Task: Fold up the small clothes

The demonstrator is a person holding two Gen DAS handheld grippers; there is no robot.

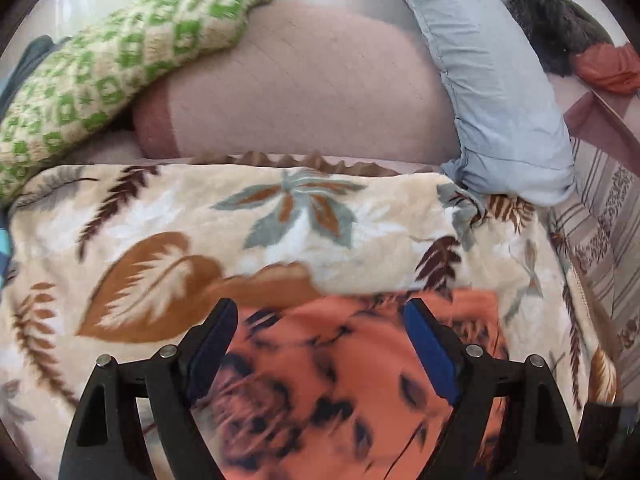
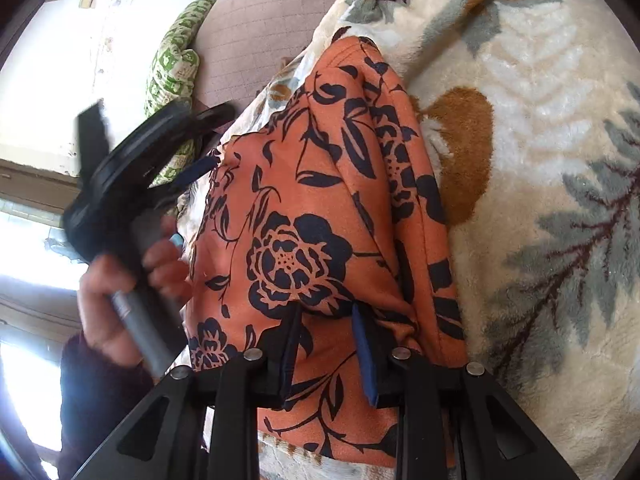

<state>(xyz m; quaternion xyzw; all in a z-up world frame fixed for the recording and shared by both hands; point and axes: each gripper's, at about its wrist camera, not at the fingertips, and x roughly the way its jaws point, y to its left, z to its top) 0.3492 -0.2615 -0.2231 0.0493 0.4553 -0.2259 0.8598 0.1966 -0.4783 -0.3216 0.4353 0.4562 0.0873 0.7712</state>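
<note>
Orange floral garment [image 2: 320,208] lies on the leaf-print fleece blanket [image 2: 540,160]. Right gripper [image 2: 326,316] pinches its near edge; left gripper [image 1: 320,312] hovers, jaws spread. Fold under way; next, carry the edge across.

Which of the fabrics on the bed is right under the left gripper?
The orange floral garment, black flower print, lying on the cream leaf-print blanket. The green checked knit and light blue garment lie farther back.

The left wrist view looks forward low across the blanket [image 1: 280,220] toward pillows, close above the orange cloth [image 1: 340,380]. The right wrist view looks steeply down, very near. Both share the cloth [image 2: 320,200] and blanket [image 2: 540,160].
</note>
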